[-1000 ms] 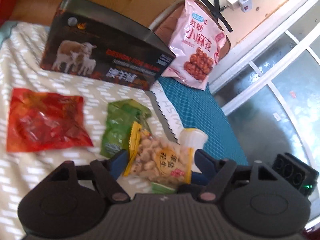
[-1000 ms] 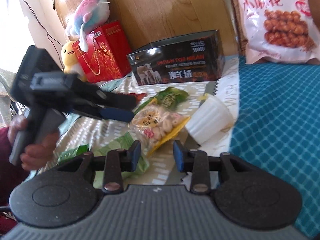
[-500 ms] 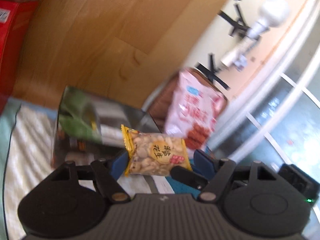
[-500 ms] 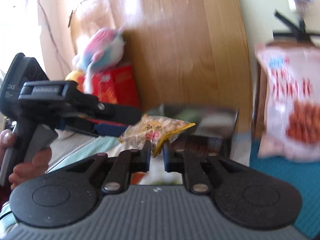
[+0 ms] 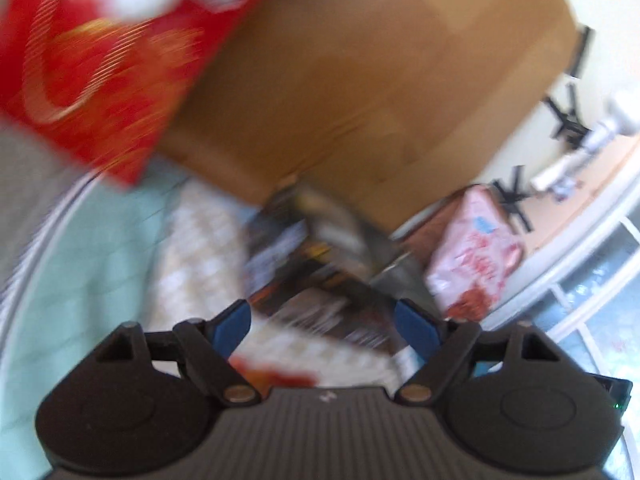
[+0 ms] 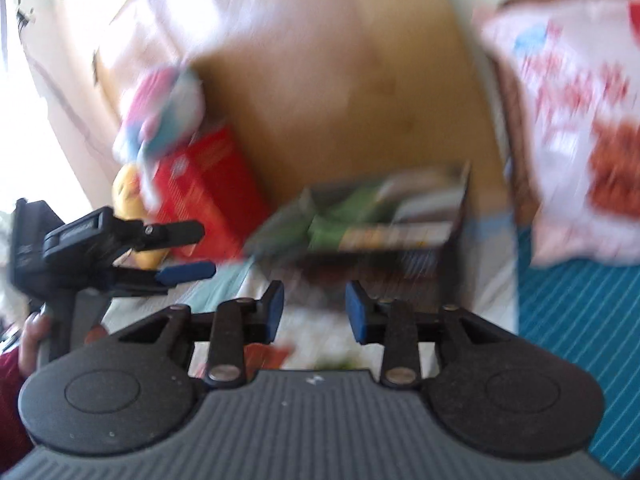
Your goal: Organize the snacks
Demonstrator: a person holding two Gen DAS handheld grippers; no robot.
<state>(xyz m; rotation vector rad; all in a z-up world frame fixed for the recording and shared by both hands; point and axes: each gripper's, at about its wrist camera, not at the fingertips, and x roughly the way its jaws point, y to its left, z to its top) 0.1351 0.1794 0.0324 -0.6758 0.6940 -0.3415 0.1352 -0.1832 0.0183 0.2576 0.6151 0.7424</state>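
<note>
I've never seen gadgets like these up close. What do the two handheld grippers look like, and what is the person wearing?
Each gripper, left and right, has a black ribbed body with two round lobes, black hinged link arms on silvery rivets, and blue pads on its fingers. Seen from the side, the left one is a black boxy unit on a grey handle. A dark red sleeve shows at the wrist.

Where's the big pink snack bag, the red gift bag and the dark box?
pink snack bag (image 6: 568,128): right wrist view, middle of its front.
red gift bag (image 5: 100,76): left wrist view, its patterned front.
dark box (image 6: 384,240): right wrist view, its front wall.
</note>
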